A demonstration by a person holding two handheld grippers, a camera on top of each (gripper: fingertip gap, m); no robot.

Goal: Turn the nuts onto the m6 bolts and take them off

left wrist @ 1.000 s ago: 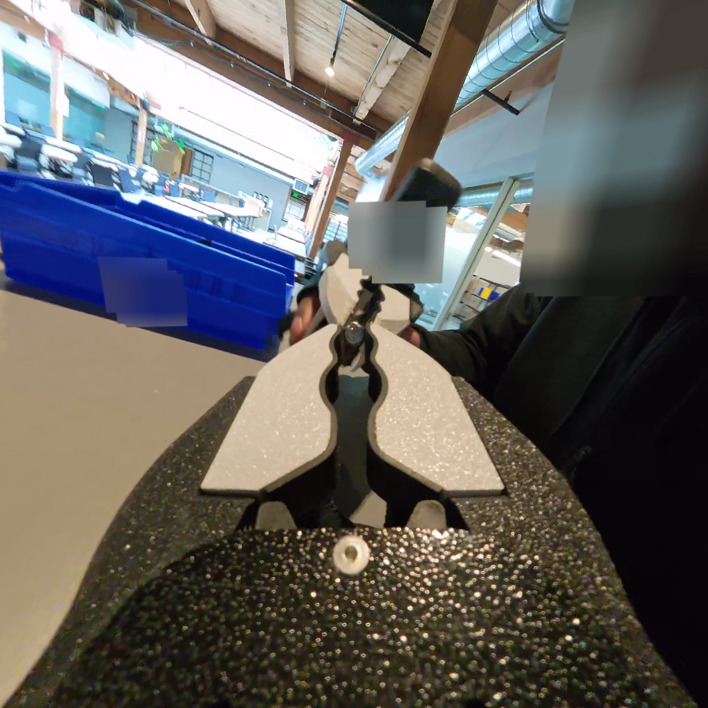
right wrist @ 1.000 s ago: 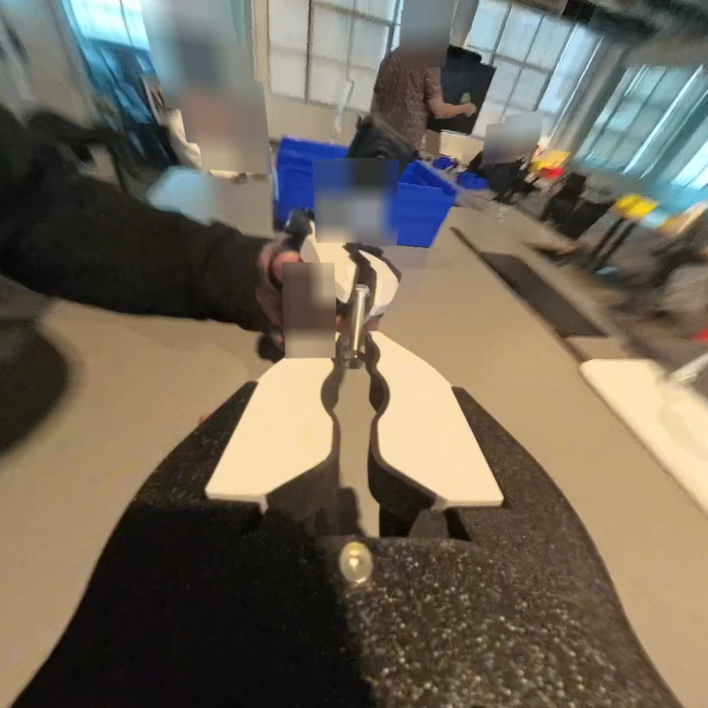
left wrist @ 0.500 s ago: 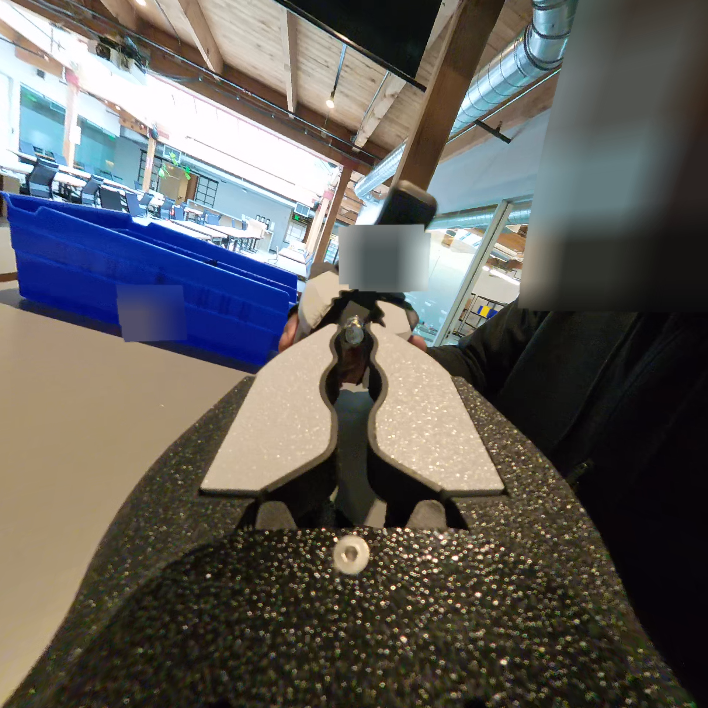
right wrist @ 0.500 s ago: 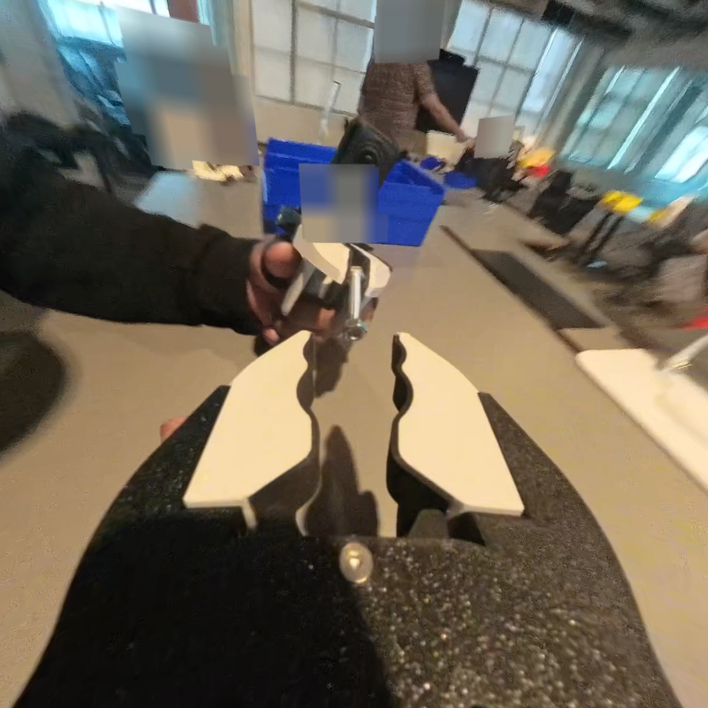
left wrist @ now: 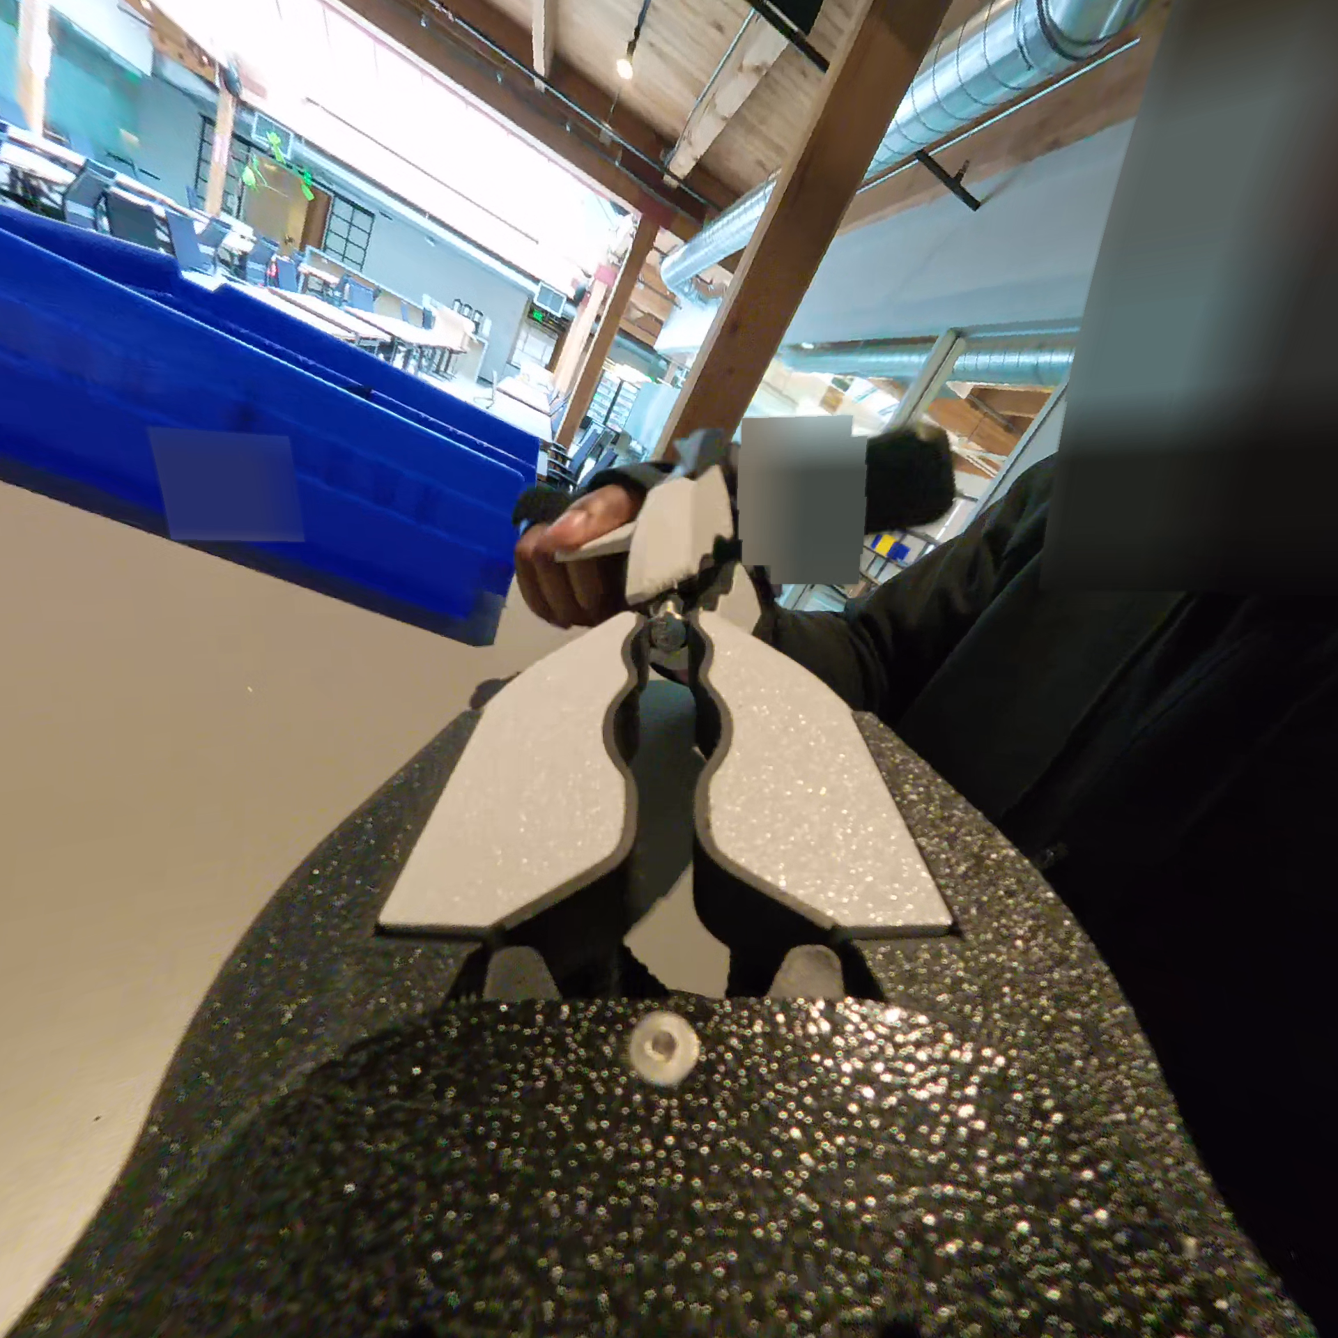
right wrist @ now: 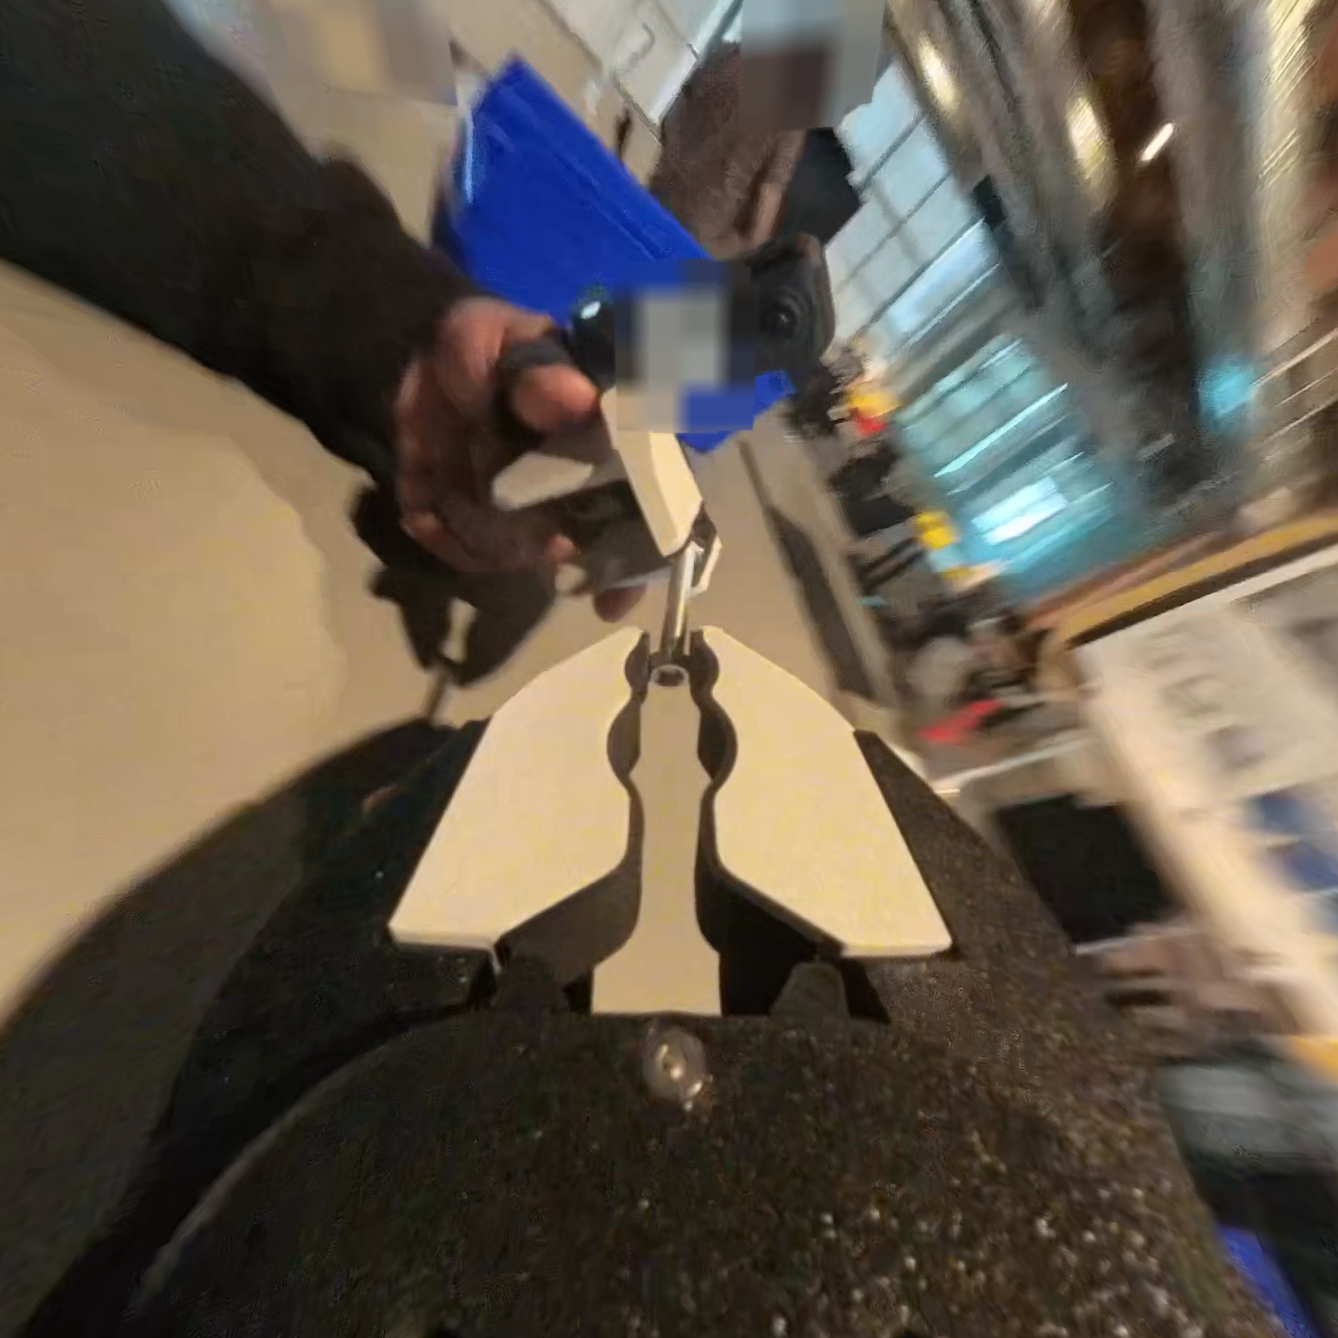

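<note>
An open industrial-style workspace, likely a converted warehouse: timber posts (left wrist: 782, 239) and ceiling, bare metal ducting (left wrist: 1006, 80), rows of desks and chairs (left wrist: 304, 279) beyond. Blue plastic bins (left wrist: 289, 427) sit on the grey surface (left wrist: 181, 724). The right wrist view is too blurred to add much beyond large windows (right wrist: 1013, 405).

No readable writing, number or brand can be made out in either view. Small green signs (left wrist: 537, 314) are seen far back in the hall, but nothing on them can be read.
</note>
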